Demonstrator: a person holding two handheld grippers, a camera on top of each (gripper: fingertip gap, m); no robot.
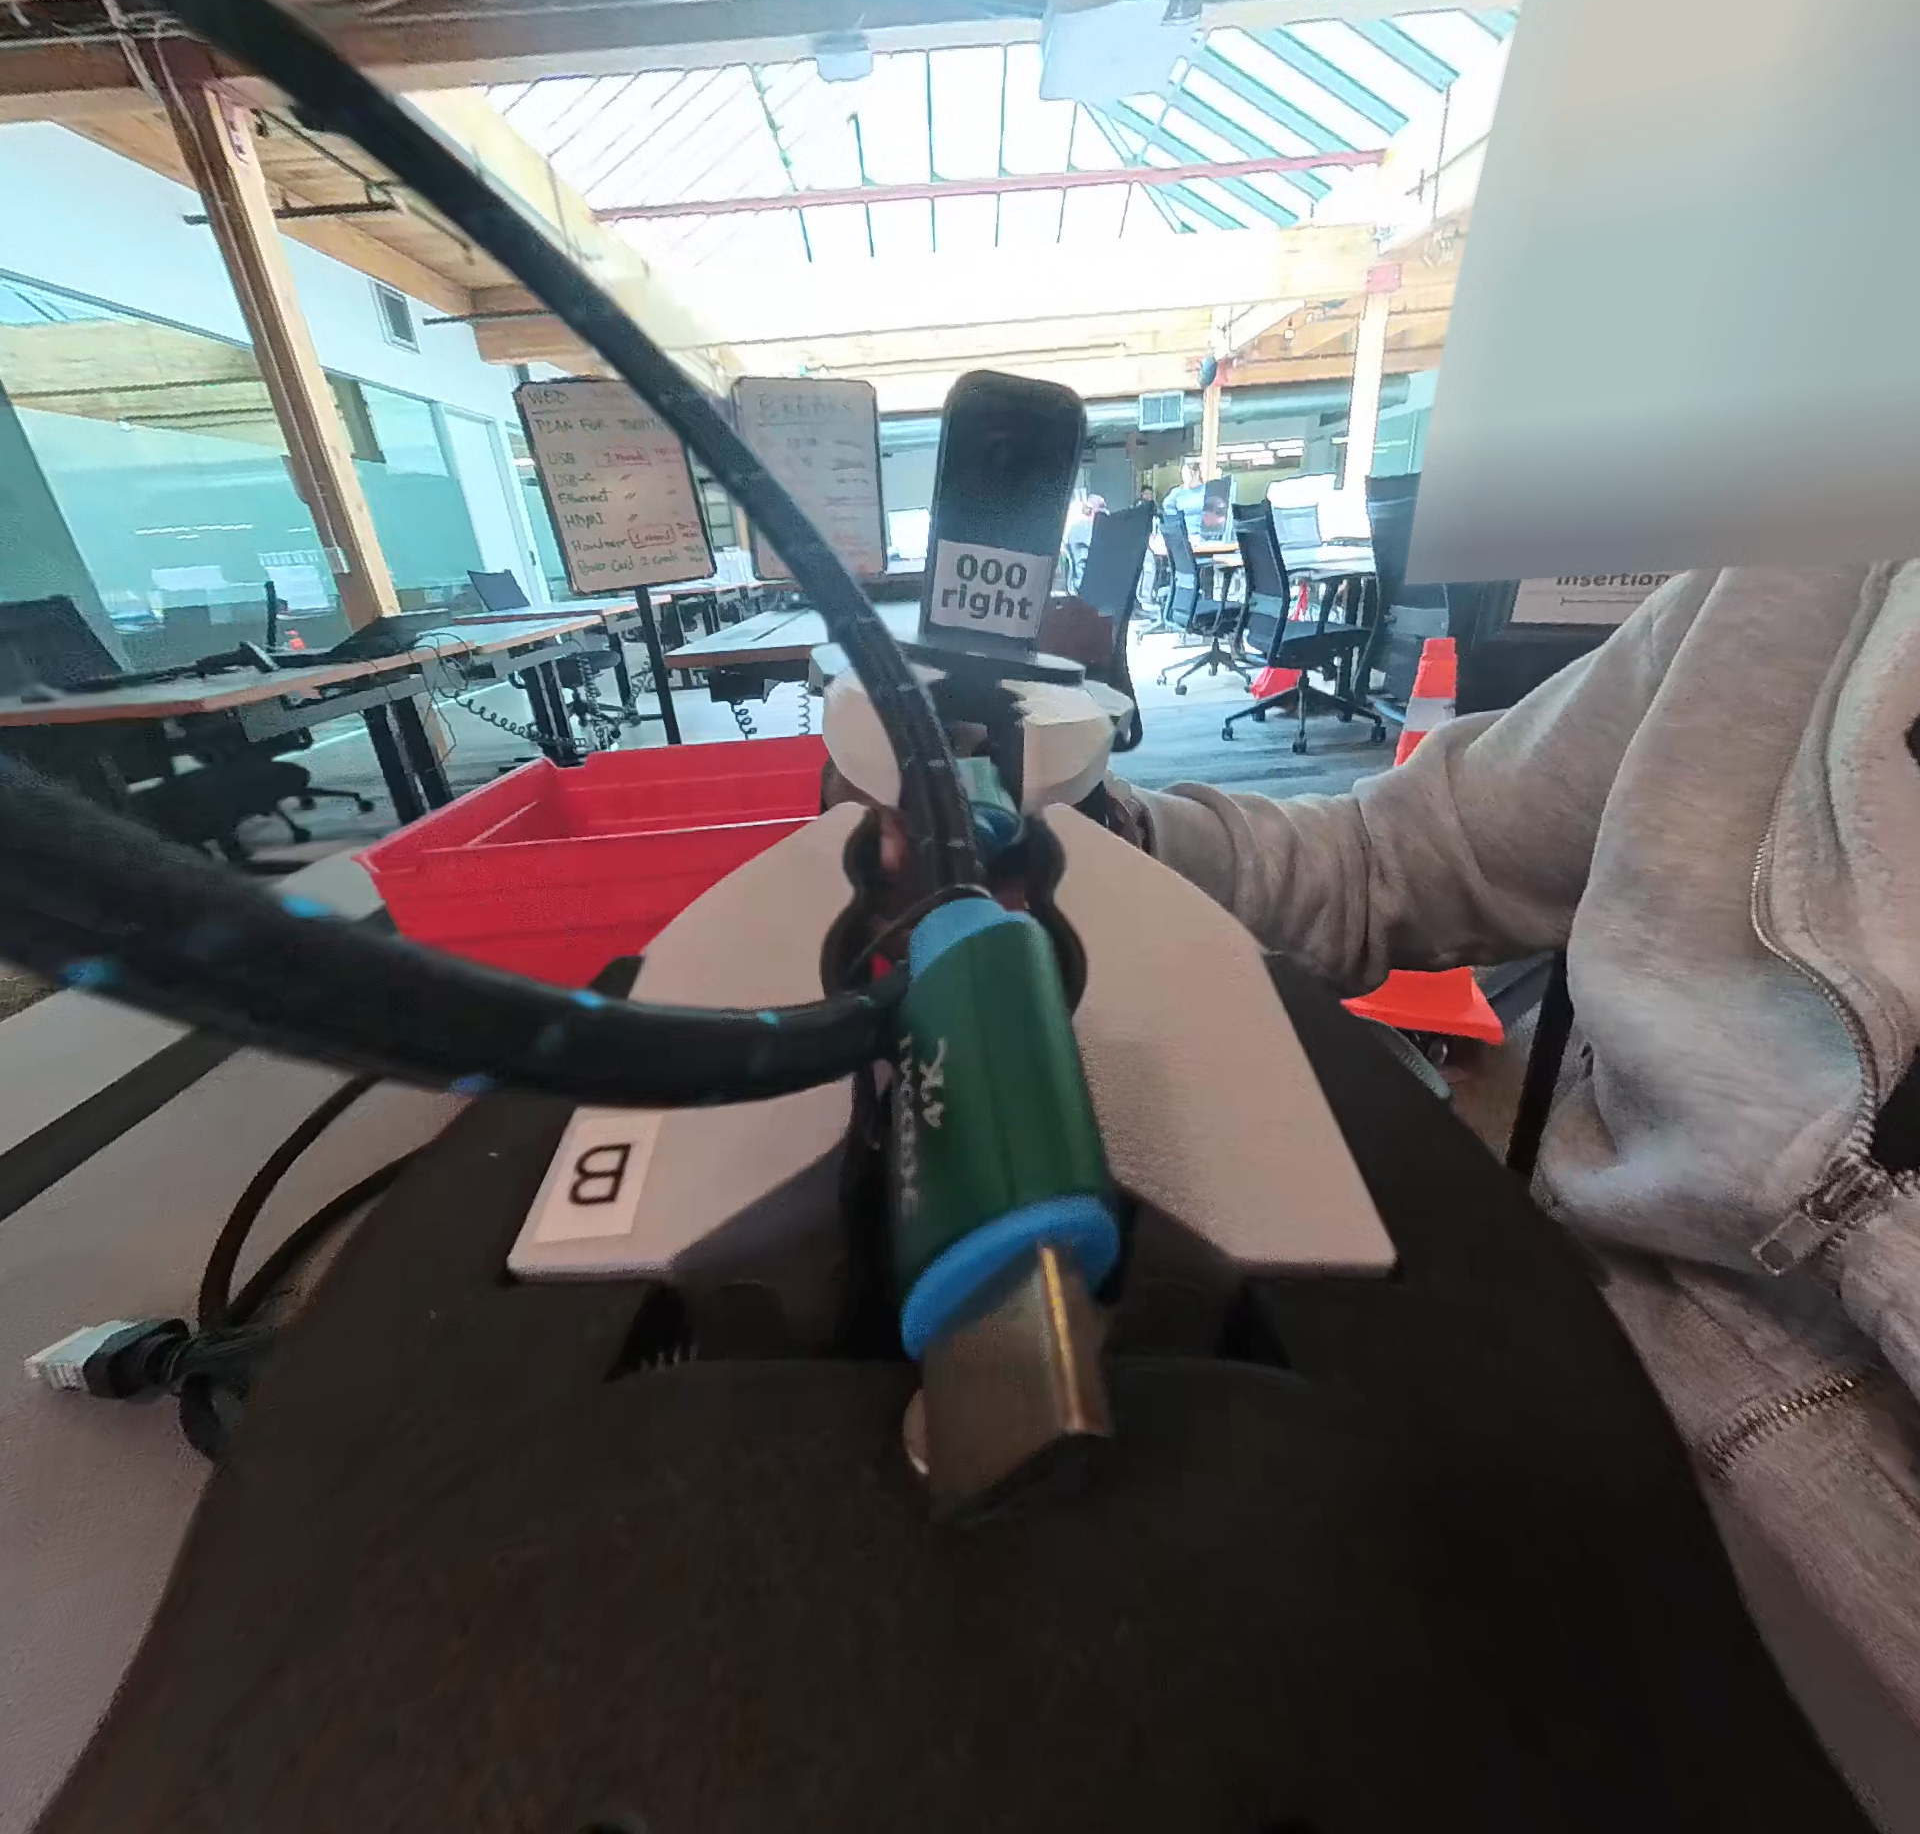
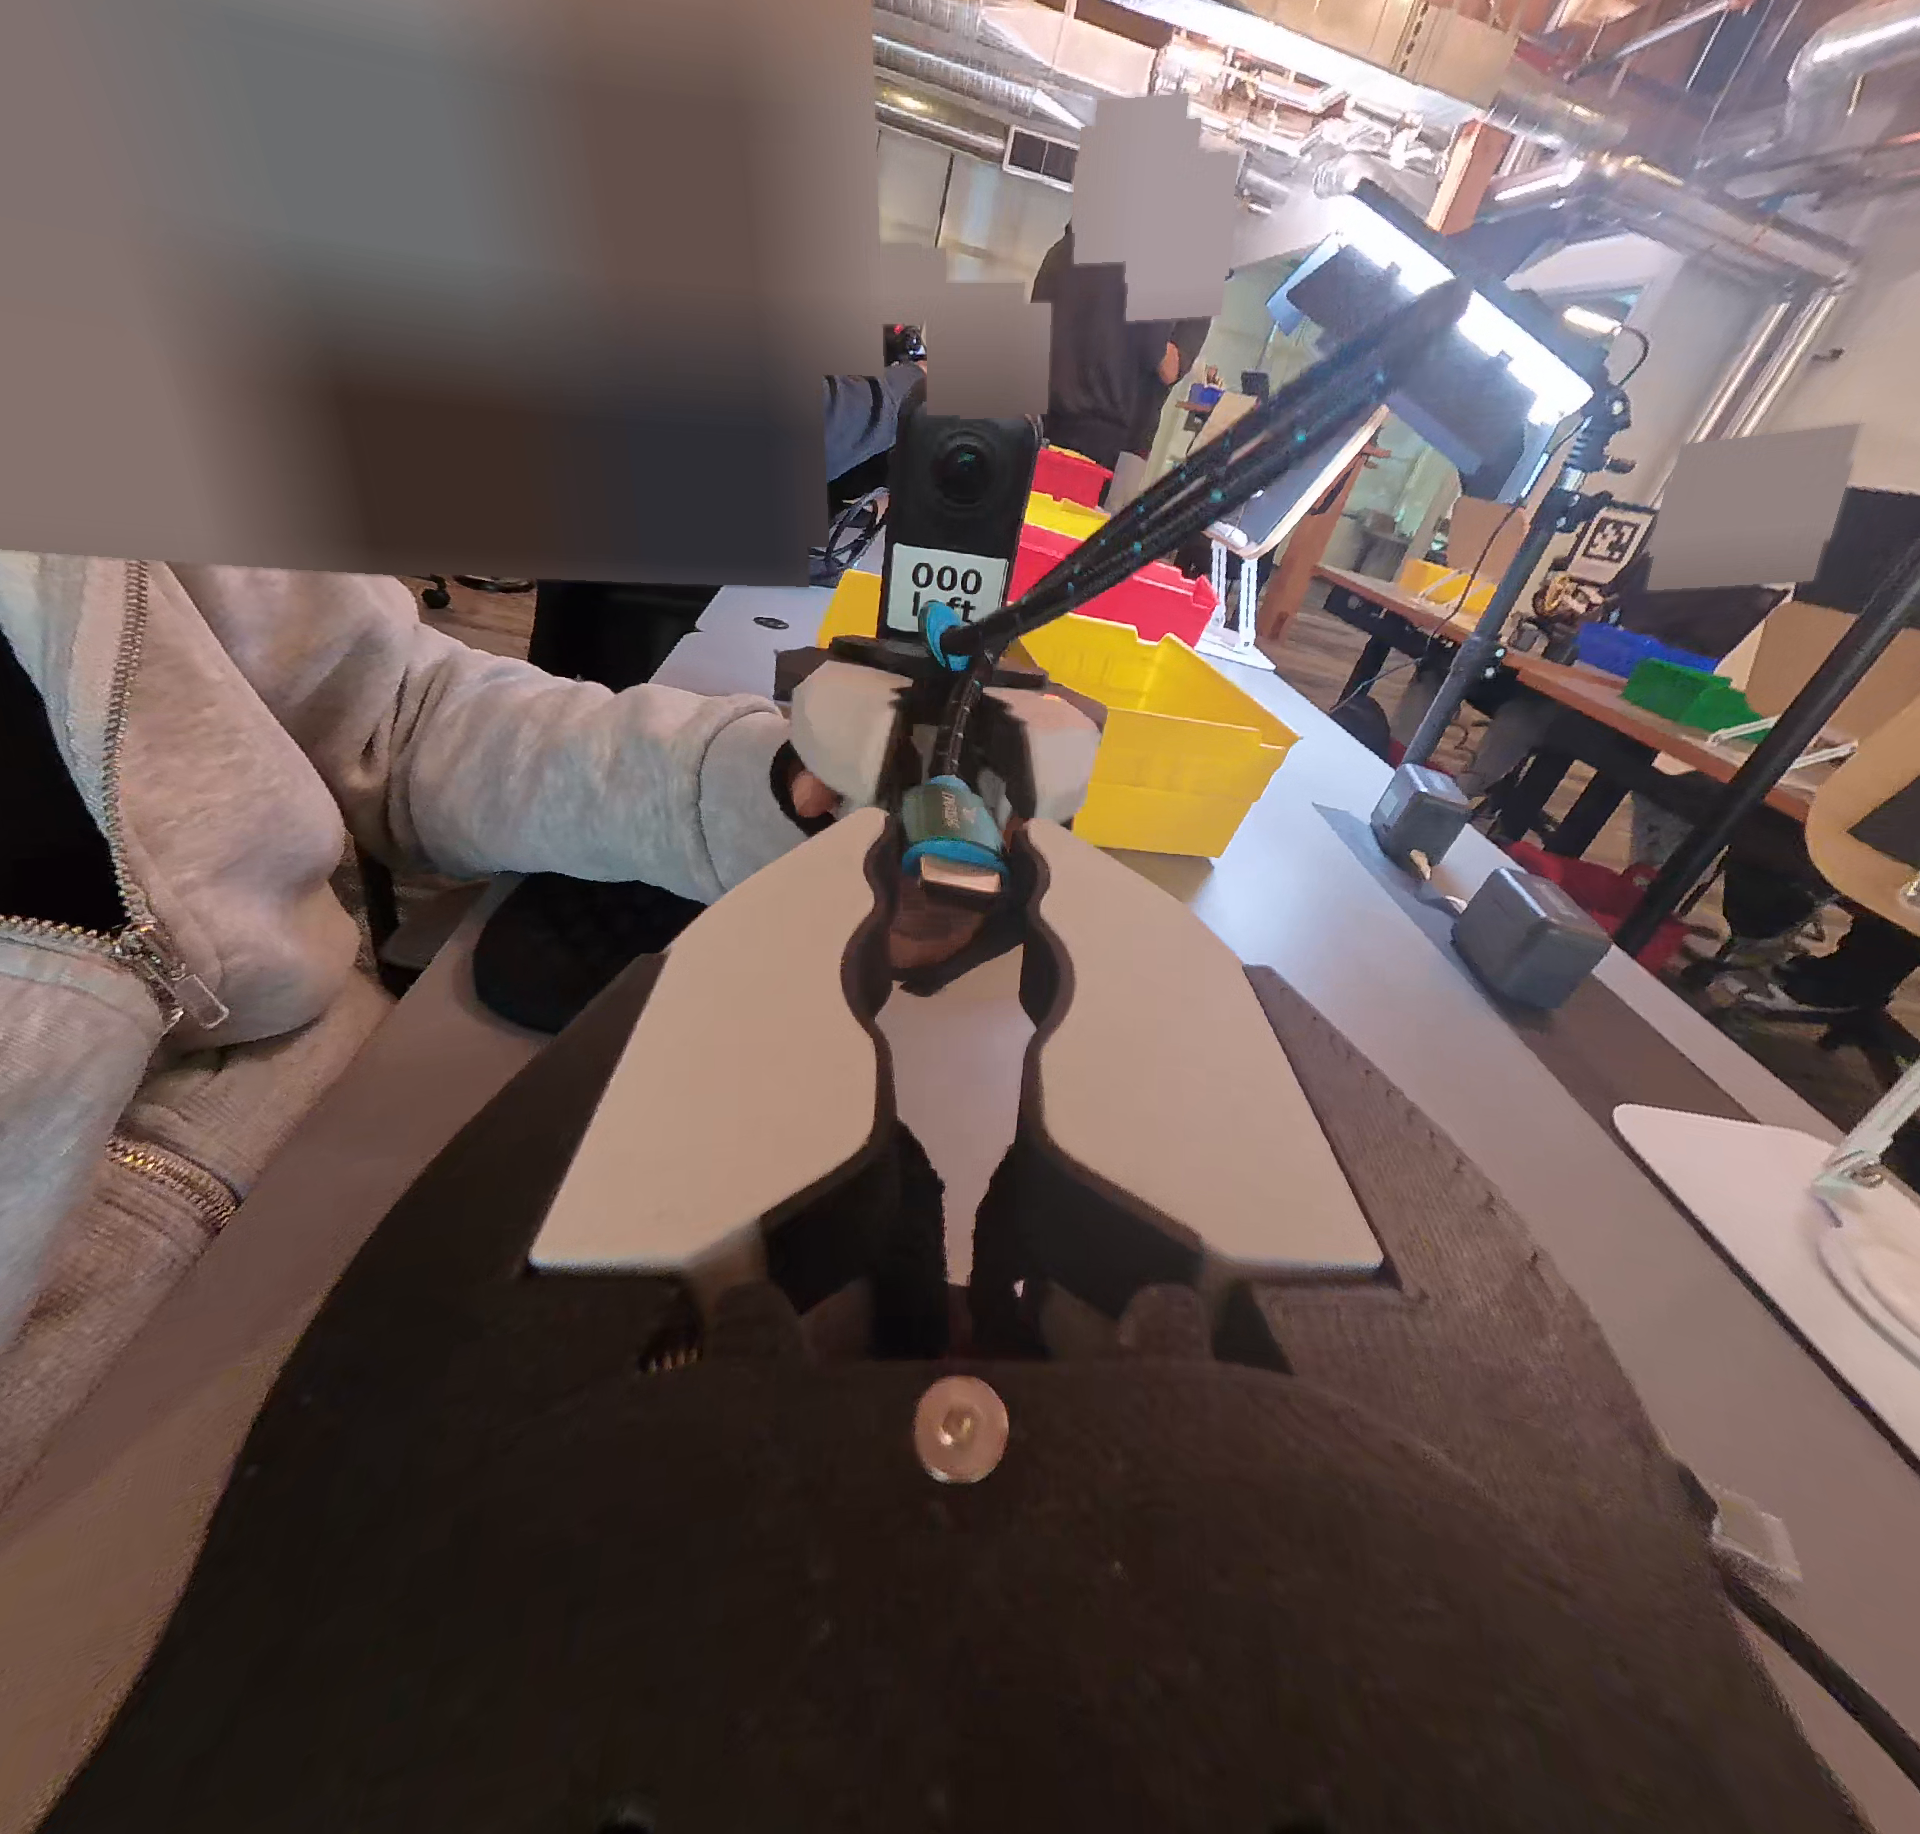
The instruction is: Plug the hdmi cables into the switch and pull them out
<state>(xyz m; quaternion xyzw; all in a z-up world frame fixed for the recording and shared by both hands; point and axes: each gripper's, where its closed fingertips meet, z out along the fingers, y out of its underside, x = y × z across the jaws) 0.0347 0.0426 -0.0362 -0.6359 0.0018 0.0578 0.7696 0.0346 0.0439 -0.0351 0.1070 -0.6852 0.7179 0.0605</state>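
Observation:
The two grippers meet tip to tip above the grey table (image 2: 1299,911). My left gripper (image 1: 956,834) is shut on the rear of a green HDMI plug with blue rings (image 1: 987,1109). That plug's metal tip points back at the camera. My right gripper (image 2: 961,834) is shut on a second green plug (image 2: 940,813), whose metal tip points at its own camera. That second plug also shows in the left wrist view (image 1: 985,787), between the right gripper's white fingers (image 1: 1060,745). The black braided cable (image 1: 468,1026) loops left and overhead. No switch is in view.
A red bin (image 1: 582,849) stands behind the grippers and yellow bins (image 2: 1174,735) beside them. Two grey boxes (image 2: 1527,937) and a light stand (image 2: 1756,745) are at the table's right edge. A person's grey sleeve (image 1: 1351,870) reaches in. A tied cable with a white connector (image 1: 73,1358) lies left.

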